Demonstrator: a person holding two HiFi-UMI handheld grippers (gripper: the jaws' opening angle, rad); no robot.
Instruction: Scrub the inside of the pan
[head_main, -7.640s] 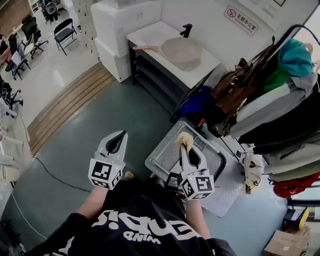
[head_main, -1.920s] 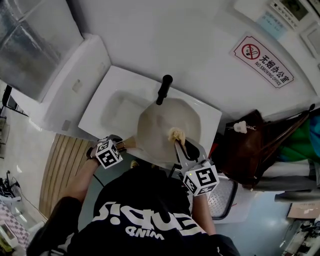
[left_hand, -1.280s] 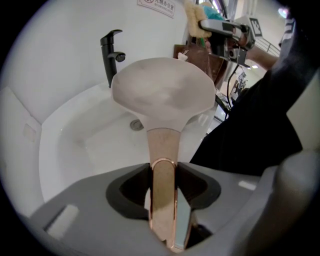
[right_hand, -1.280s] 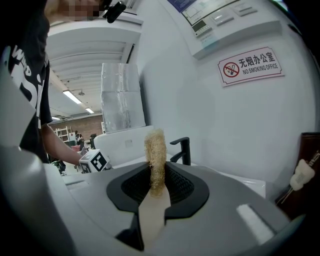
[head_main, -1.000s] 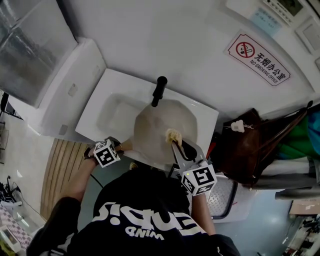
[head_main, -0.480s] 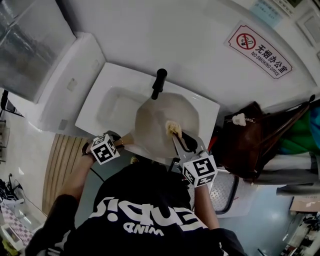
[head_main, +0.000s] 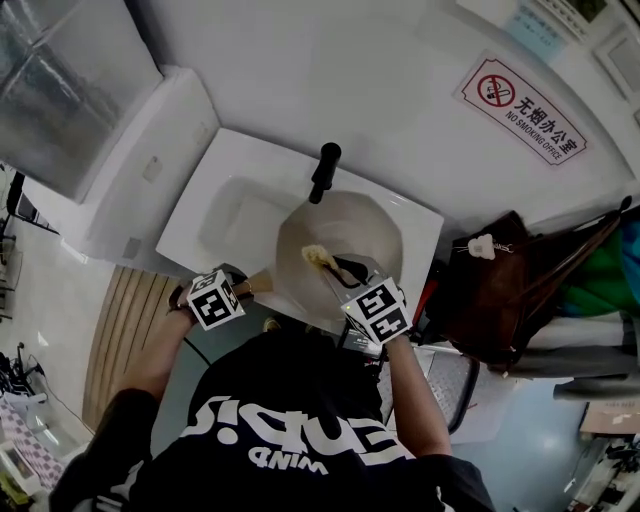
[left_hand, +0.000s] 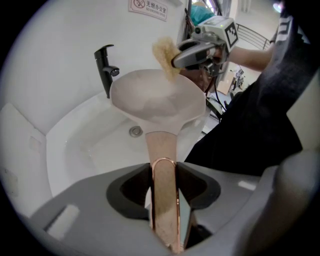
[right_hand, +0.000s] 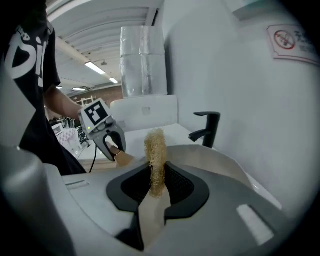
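The left hand-held gripper (left_hand: 163, 187) is closed on the pan handle (left_hand: 162, 147), with the jaws pressed against both sides of the copper-toned strip. This grip matches the frames of the last second. It holds the pan (head_main: 352, 228) over the sink basin (head_main: 232, 215), with the handle leaving the pan at about 8 o'clock in the head view. The black faucet (head_main: 324, 172) stands at the pan's 12 o'clock. The drain (left_hand: 135, 131) shows below the pan.

The right hand-held gripper (right_hand: 157, 186) is clamped on a golden fibrous scrubber (right_hand: 156, 147), whose tuft projects beyond the jaw tips. This gripper enters the pan from about 5 o'clock.

Change within the last half second: the right hand-held gripper has dropped and rolled. Its marker cube now lies closer to the pan rim. The scrubber has shifted from right of the pan's centre to just left of it, toward 9 o'clock.

In the left gripper view the scrubber overlaps the pan's far rim. Contact with the inner surface cannot be confirmed from any view.

Judgement: the approach is ending and the first scrubbing stroke is about to begin. The pan interior looks dry and unmarked. The white counter (head_main: 185, 235) around the basin carries nothing else relevant.
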